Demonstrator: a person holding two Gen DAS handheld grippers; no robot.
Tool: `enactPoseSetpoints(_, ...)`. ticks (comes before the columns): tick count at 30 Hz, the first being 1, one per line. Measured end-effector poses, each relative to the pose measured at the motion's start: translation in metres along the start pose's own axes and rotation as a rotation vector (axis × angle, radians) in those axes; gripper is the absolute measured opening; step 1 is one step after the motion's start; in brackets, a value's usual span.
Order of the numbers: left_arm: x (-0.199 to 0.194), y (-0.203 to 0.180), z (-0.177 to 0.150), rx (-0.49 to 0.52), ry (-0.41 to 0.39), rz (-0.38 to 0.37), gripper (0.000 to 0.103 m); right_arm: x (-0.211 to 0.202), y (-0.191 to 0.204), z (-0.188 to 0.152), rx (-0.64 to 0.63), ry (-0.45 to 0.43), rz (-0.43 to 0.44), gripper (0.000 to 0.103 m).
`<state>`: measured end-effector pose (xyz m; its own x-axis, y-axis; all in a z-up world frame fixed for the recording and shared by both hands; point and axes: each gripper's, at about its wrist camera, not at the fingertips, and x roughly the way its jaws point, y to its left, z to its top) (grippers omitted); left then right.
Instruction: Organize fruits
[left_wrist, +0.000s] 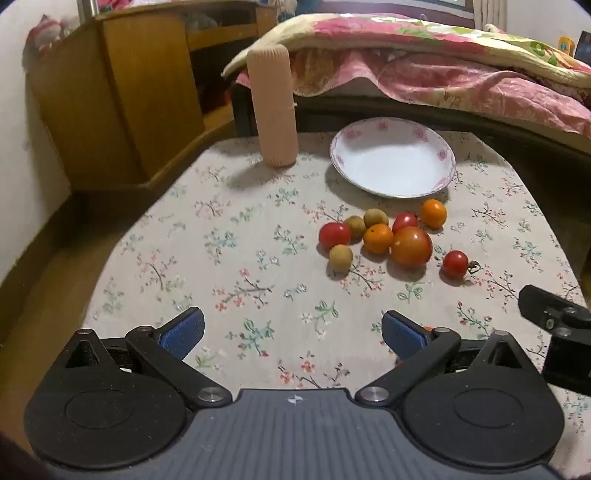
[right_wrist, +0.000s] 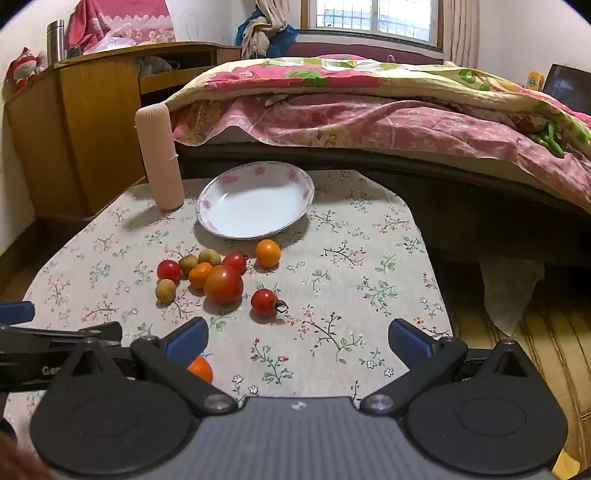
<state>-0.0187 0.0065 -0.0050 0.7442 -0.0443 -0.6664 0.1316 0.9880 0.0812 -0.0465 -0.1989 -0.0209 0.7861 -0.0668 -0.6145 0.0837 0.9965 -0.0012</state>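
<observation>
**Both grippers spread wide, nothing held; fruit loose on cloth in front of bare plate**

Left gripper (left_wrist: 293, 332): black frame w/ blue pads, jaws spread wide, nothing between them. Hovers over the near part of the floral-print tablecloth (left_wrist: 240, 236). Right gripper (right_wrist: 297, 338): same build, jaws likewise wide apart, nothing gripped. Part of the right unit shows at the right edge of the left view; part of the left unit shows at the left edge of the right view.

Nearest item: a small orange fruit (right_wrist: 201, 368) lying on the cloth, partly hidden behind the right gripper's left finger; contact w/ finger cannot be told.

Further out, the main fruit group, resting on the cloth:
- large orange-red tomato (left_wrist: 411, 246), centre of group
- small red cherry tomato with a dark stem (left_wrist: 455, 263), apart to the right of the large one
- small round orange citrus (left_wrist: 378, 238), touching the large tomato's left side
- red cherry tomato at the left of the group (left_wrist: 334, 236)
- three dull tan-green round fruits (left_wrist: 340, 259), one at front-left, two behind
- one more red cherry tomato (left_wrist: 405, 222) behind the large tomato
- second orange citrus (left_wrist: 433, 213), nearest the plate

Beyond the group: white shallow plate with pink floral rim (left_wrist: 393, 184), no fruit in it. Left of plate: tall ribbed peach-coloured cylinder (left_wrist: 273, 107), upright.

Background: bed w/ pink floral quilt (right_wrist: 369, 107), wooden cabinet (left_wrist: 122, 103) at left.
</observation>
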Motion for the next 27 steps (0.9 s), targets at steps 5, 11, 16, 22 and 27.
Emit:
enactPoseSetpoints(5, 0.022, 0.001, -0.004, 0.008, 0.114, 0.006, 0.103, 0.005, 0.002, -0.002, -0.004, 0.023, 0.010, 0.103)
enactPoseSetpoints(11, 0.030, 0.002, 0.003, -0.018, 0.160, -0.002, 0.103, 0.014, 0.005, -0.009, -0.008, 0.033, 0.024, 0.103)
enactPoseSetpoints(16, 0.031, 0.000, 0.003, -0.020, 0.178, -0.008, 0.103, 0.017, 0.006, -0.010, -0.020, 0.048, 0.023, 0.103)
enactPoseSetpoints(22, 0.031, -0.003, 0.006, -0.018, 0.182, -0.006, 0.103, 0.019, 0.006, -0.011, -0.022, 0.056, 0.021, 0.103)
enactPoseSetpoints(27, 0.031, -0.002, 0.006, -0.019, 0.182, -0.006, 0.103, 0.020, 0.007, -0.012, -0.023, 0.058, 0.024, 0.103)
